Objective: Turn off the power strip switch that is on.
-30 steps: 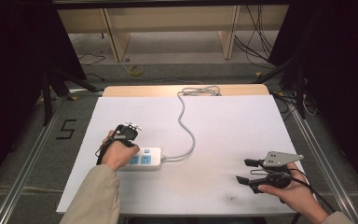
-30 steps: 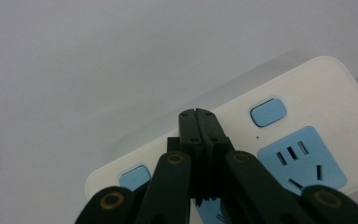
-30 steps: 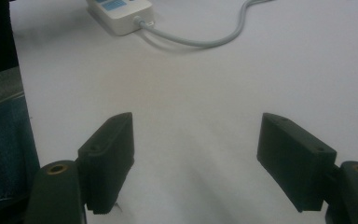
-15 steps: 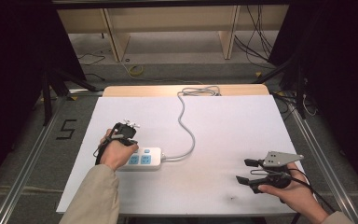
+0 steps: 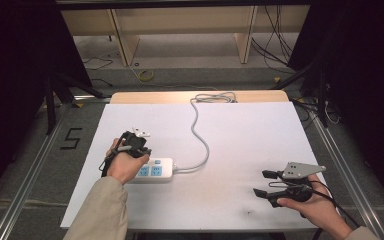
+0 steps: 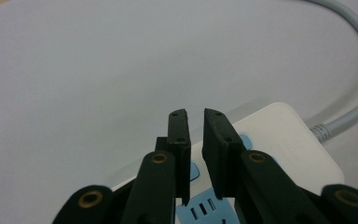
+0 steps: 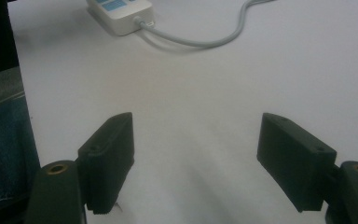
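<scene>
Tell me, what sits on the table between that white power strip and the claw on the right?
Nothing but bare white table. The high view shows an empty stretch from the power strip to the right claw; its grey cable curves away toward the far edge.

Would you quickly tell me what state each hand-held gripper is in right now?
Left hand-held gripper: nearly shut over the power strip, holding nothing.
Right hand-held gripper: open, holding nothing.

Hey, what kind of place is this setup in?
Probably a lab or workshop recording space: a white-topped table holding a power strip, loose cables on the bare floor, and dark curtains around it.
</scene>
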### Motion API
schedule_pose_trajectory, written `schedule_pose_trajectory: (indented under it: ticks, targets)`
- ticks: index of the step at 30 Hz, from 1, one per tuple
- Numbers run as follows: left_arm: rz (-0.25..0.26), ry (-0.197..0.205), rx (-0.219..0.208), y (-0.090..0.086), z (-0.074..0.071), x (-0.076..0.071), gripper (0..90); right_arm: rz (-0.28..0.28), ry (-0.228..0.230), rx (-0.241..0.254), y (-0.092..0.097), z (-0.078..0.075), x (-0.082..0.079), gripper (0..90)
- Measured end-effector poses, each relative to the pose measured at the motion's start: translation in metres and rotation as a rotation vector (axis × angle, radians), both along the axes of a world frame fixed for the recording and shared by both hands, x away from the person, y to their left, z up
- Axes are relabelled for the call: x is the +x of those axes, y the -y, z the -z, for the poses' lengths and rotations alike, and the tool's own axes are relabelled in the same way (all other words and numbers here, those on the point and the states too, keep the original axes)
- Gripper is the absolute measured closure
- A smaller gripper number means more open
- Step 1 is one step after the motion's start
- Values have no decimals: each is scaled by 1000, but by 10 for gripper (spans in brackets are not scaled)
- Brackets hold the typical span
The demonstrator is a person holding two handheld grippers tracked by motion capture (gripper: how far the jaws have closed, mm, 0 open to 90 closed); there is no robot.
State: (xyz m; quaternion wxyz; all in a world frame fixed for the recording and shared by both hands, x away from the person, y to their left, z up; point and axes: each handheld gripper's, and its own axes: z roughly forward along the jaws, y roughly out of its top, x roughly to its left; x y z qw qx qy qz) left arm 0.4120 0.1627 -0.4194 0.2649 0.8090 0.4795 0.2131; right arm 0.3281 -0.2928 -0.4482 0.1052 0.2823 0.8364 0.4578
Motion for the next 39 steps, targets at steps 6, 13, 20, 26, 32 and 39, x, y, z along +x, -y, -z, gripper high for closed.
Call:
schedule_pose_trajectory:
  ticks: [6, 13, 20, 26, 32, 39]
  targets:
    - [36, 47, -31, 0, -3, -7, 699, 1, 1, 1, 0, 0, 0, 278]
    - [77, 121, -71, 0, -4, -11, 549, 2, 1, -1, 0, 0, 0, 278]
    - [105, 180, -74, 0, -6, -15, 410, 1, 1, -1, 0, 0, 0, 277]
    - [144, 204, -105, 3, -6, -23, 300, 2, 1, 1, -1, 0, 0, 277]
    - [198, 214, -198, 9, -2, -31, 264, 1, 2, 1, -1, 0, 0, 276]
    - [272, 230, -258, 18, 4, -43, 239, -2, 4, 3, -1, 0, 0, 276]
